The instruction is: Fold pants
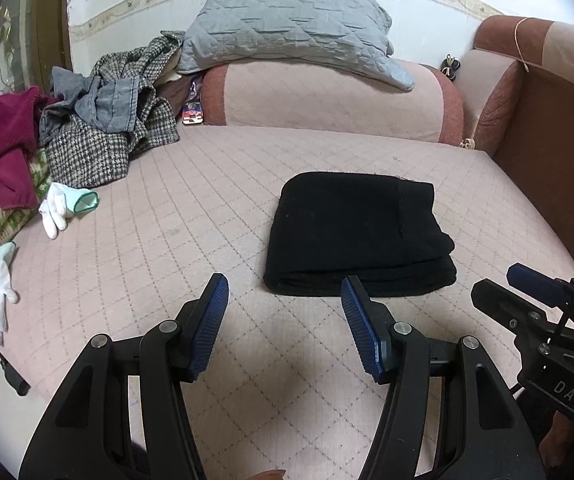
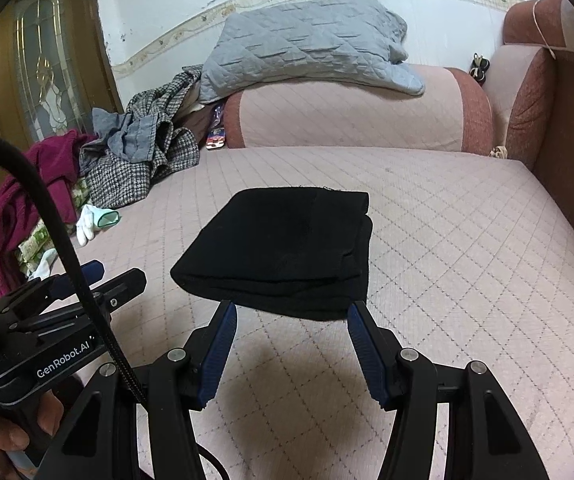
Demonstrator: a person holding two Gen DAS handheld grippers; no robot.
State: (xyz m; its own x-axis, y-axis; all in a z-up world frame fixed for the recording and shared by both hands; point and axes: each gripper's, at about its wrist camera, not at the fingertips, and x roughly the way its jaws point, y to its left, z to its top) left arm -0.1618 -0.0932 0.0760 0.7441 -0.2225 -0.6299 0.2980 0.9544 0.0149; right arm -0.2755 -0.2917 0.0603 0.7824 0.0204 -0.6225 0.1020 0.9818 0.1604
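The black pants [image 1: 357, 234] lie folded into a thick rectangle on the pink quilted bed [image 1: 175, 216]; the right wrist view shows the same pants [image 2: 283, 254] straight ahead. My left gripper [image 1: 285, 292] hovers open over bare quilt just short of the bundle's near left edge, nothing between its blue pads. My right gripper [image 2: 291, 318] is open too, its tips just short of the bundle's near edge and clear of the cloth. Each gripper shows at the side of the other's view: the right gripper [image 1: 527, 280] and the left gripper [image 2: 99, 276].
A heap of clothes [image 1: 99, 120] with a maroon garment [image 1: 3, 152] fills the bed's left side, with white gloves [image 1: 61, 206] beside it. A grey quilted blanket [image 1: 291, 28] rests on the bolster [image 1: 327, 96]. A brown headboard [image 1: 551, 152] bounds the right. A hand [image 2: 3, 440] grips the left handle.
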